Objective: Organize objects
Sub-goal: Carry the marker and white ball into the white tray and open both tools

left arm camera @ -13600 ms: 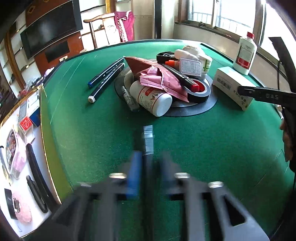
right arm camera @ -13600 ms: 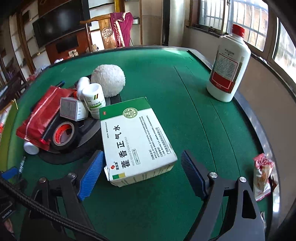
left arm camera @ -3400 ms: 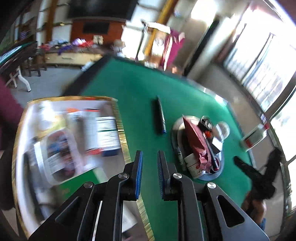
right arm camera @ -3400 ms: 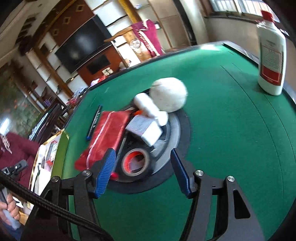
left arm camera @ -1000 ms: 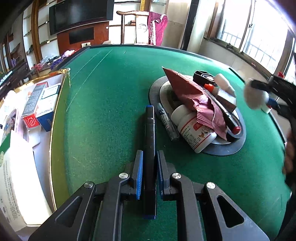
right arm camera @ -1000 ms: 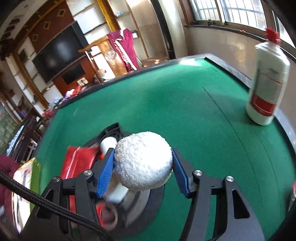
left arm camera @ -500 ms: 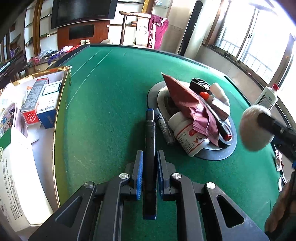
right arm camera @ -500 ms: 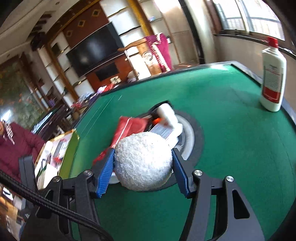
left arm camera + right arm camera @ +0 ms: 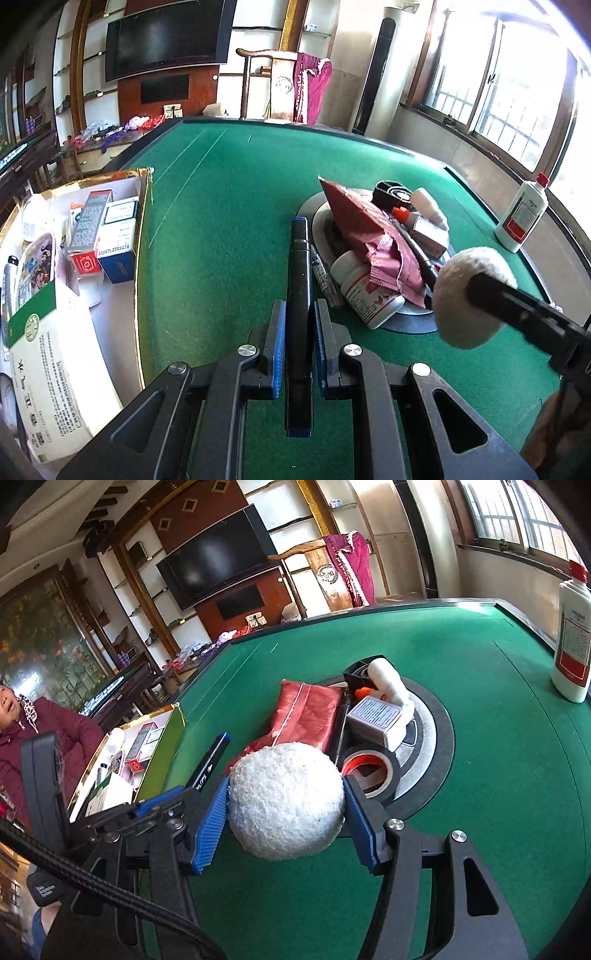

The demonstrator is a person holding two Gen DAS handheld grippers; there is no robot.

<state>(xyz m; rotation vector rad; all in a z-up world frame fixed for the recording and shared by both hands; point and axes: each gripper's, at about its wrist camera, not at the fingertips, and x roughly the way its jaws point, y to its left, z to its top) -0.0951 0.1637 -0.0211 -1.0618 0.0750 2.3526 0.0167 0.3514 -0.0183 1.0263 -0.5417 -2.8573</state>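
Over the green table [image 9: 221, 229] near its left edge, left gripper [image 9: 298, 350] pinches a black marker [image 9: 299, 295], right gripper [image 9: 284, 812] squeezes the fluffy ball [image 9: 286, 799]. Marker's gripped low, so it could pivot and miss the box [image 9: 142, 229].

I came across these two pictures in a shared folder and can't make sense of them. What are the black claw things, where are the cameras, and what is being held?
No robot here: a person carries a hand-held gripper in each hand, and each one has a wide-angle camera looking forward along its two jaws. So each picture is one gripper's own view.

The left gripper is shut on a dark pen. The right gripper clamps a fluffy white ball; that same ball shows at the right edge of the left view.

Below is a green felt table. On a round dark disc in its middle lie a red packet, a tape roll, a small white box and a white jar. A white bottle stands near the table's edge. An open box at the side already holds some cartons.
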